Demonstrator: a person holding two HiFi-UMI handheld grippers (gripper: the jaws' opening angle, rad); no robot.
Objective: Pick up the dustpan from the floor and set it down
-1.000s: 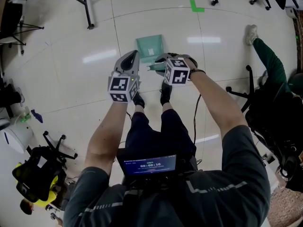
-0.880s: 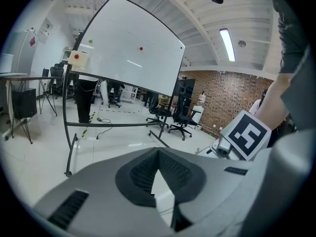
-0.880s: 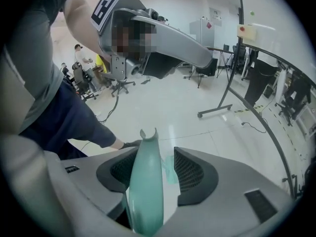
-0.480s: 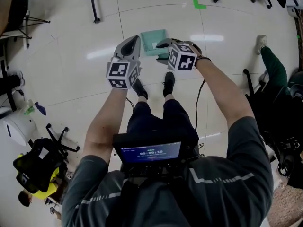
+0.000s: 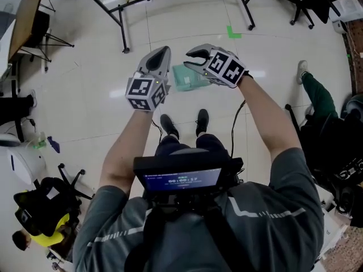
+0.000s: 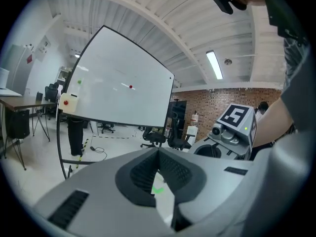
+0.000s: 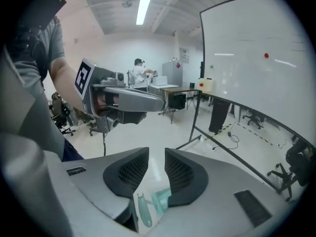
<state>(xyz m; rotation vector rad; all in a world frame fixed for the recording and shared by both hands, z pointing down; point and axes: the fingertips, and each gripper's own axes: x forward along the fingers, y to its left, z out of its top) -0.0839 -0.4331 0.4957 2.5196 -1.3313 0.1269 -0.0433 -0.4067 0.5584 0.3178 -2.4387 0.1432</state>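
The teal dustpan (image 5: 189, 77) lies flat on the pale floor in front of my feet, partly hidden behind the grippers in the head view. My right gripper (image 5: 191, 56) hangs well above it with its jaws apart and closing, and nothing is between them. In the right gripper view the dustpan (image 7: 157, 200) and its handle show far below through the gap of the right gripper (image 7: 156, 158). My left gripper (image 5: 163, 51) is held up beside the right one, and in the left gripper view the left gripper (image 6: 158, 152) is shut on nothing.
A whiteboard stand (image 5: 126, 24) stands on the floor ahead, with a green tape mark (image 5: 233, 33) beyond the dustpan. A seated person's leg (image 5: 316, 95) and chair are at the right. An office chair (image 5: 42, 205) stands at the lower left. My shoes (image 5: 169, 126) are just behind the dustpan.
Both grippers have risen from floor level beside the dustpan to well above it. The dustpan has stayed on the floor. The head view has tilted up toward the whiteboard stand.
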